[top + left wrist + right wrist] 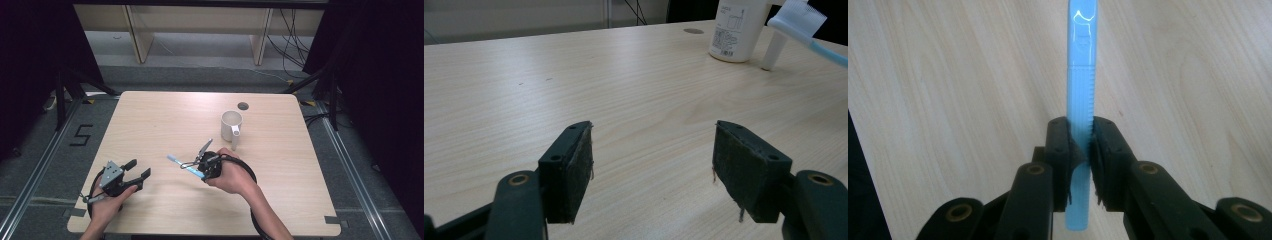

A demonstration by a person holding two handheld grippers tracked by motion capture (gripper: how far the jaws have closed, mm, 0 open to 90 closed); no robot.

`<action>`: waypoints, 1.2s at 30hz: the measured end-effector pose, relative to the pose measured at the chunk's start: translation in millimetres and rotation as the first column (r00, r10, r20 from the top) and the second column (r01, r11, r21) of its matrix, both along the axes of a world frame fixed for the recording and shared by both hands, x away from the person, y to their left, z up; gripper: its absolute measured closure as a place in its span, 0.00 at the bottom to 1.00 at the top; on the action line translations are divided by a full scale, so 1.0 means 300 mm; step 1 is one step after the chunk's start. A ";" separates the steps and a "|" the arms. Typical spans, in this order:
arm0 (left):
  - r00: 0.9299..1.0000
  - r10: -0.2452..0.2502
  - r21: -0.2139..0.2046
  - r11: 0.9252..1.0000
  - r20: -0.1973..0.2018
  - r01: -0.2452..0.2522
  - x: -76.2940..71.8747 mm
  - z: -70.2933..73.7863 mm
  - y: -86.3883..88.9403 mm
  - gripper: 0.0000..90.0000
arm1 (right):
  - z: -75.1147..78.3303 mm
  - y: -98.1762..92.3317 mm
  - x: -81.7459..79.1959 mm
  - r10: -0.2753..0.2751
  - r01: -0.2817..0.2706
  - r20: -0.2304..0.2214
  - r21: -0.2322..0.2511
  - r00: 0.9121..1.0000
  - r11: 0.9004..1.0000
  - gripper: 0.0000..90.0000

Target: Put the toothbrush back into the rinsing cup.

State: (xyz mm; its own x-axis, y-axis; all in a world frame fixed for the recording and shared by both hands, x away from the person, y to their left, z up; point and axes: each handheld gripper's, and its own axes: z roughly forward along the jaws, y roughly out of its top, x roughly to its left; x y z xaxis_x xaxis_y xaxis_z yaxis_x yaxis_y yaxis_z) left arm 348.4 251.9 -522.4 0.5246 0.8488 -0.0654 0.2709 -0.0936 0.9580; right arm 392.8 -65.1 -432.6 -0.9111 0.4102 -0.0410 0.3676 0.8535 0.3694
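A light blue toothbrush (pixel 184 165) with a white bristled head is clamped by its handle in my right gripper (pixel 199 171), held just above the table's near middle. In the right gripper view the jaws of my right gripper (pixel 1080 145) are shut on the toothbrush (pixel 1080 65), whose handle runs straight up from them. My left gripper (pixel 140 168) rests open near the front left of the table, nothing between its pads (pixel 569 170). From the left gripper (pixel 651 170) view, the toothbrush head (pixel 799 17) hangs at the upper right. A white cup (pixel 231 122) stands upright beyond my right hand.
The light wooden table (pixel 165 115) has a round cable hole (pixel 243 106) at the back right. The cup (pixel 736 30) has a printed label and a handle facing the near side. Wooden furniture legs and cables lie on the floor beyond; a "5" mark (pixel 81 135) is left of the table.
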 end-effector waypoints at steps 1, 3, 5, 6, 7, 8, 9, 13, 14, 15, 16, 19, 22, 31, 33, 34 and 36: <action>1.000 0.000 0.000 1.000 0.000 0.000 0.000 0.000 0.000 0.36 | 0.001 -0.002 -0.001 -0.004 0.004 0.002 0.008 1.000 1.000 0.88; 1.000 0.000 0.001 1.000 -0.001 0.000 0.000 0.000 0.001 0.36 | 0.001 -0.004 -0.001 0.001 -0.001 0.008 0.019 1.000 1.000 0.88; 1.000 0.000 0.000 1.000 -0.001 0.000 0.000 0.000 0.000 0.36 | 0.004 -0.009 -0.009 -0.026 0.026 0.001 0.055 1.000 0.998 0.88; 1.000 0.000 0.000 1.000 0.000 0.000 0.000 0.000 0.000 0.36 | 0.004 -0.012 -0.006 -0.014 0.013 0.016 0.062 1.000 0.998 0.88; 1.000 0.000 0.000 1.000 0.000 0.000 0.000 0.000 0.000 0.36 | 0.007 -0.014 -0.009 -0.032 0.031 0.012 0.071 0.999 0.997 0.88; 1.000 -0.001 0.001 1.000 0.000 0.001 0.000 0.000 0.000 0.36 | 0.007 -0.018 -0.006 -0.027 0.025 0.021 0.078 0.999 0.997 0.88; 1.000 0.000 -0.001 1.000 0.000 0.000 0.000 0.000 0.001 0.36 | 0.008 -0.020 -0.008 -0.036 0.034 0.025 0.084 0.999 0.996 0.88; 1.000 0.000 0.001 1.000 0.000 0.000 0.000 0.000 0.001 0.36 | 0.009 -0.033 -0.007 -0.051 0.047 0.035 0.106 0.998 0.993 0.88; 1.000 0.000 0.001 1.000 -0.001 0.000 0.000 0.000 0.000 0.36 | 0.009 -0.036 -0.008 -0.058 0.054 0.035 0.111 0.998 0.992 0.88; 1.000 0.000 0.000 1.000 0.000 0.000 0.000 0.000 0.000 0.36 | 0.008 -0.039 -0.006 -0.054 0.048 0.044 0.119 0.998 0.992 0.88; 1.000 0.000 0.000 1.000 0.000 0.000 0.000 0.000 0.000 0.36 | 0.008 -0.042 -0.007 -0.061 0.054 0.045 0.129 0.997 0.990 0.88; 1.000 0.001 0.000 1.000 0.000 -0.001 0.000 0.000 0.000 0.36 | 0.009 -0.050 -0.009 -0.093 0.084 0.054 0.150 0.994 0.985 0.88; 1.000 0.001 0.000 1.000 0.000 -0.001 0.000 0.000 0.000 0.36 | 0.008 -0.059 -0.003 -0.085 0.071 0.078 0.173 0.993 0.982 0.88; 1.000 0.001 0.000 1.000 -0.001 -0.001 0.000 0.000 0.000 0.36 | 0.003 -0.074 -0.004 -0.107 0.082 0.103 0.217 0.989 0.973 0.88; 1.000 0.001 0.000 1.000 -0.002 -0.001 0.000 0.000 0.000 0.36 | 0.006 -0.080 0.000 -0.097 0.070 0.121 0.215 0.988 0.974 0.88; 1.000 0.001 0.000 1.000 -0.001 -0.001 0.001 0.000 0.000 0.36 | 0.006 -0.081 -0.001 -0.102 0.073 0.124 0.220 0.987 0.973 0.88; 1.000 0.001 0.000 1.000 -0.002 -0.001 0.000 0.000 0.000 0.36 | 0.009 -0.084 -0.005 -0.124 0.093 0.120 0.240 0.985 0.966 0.88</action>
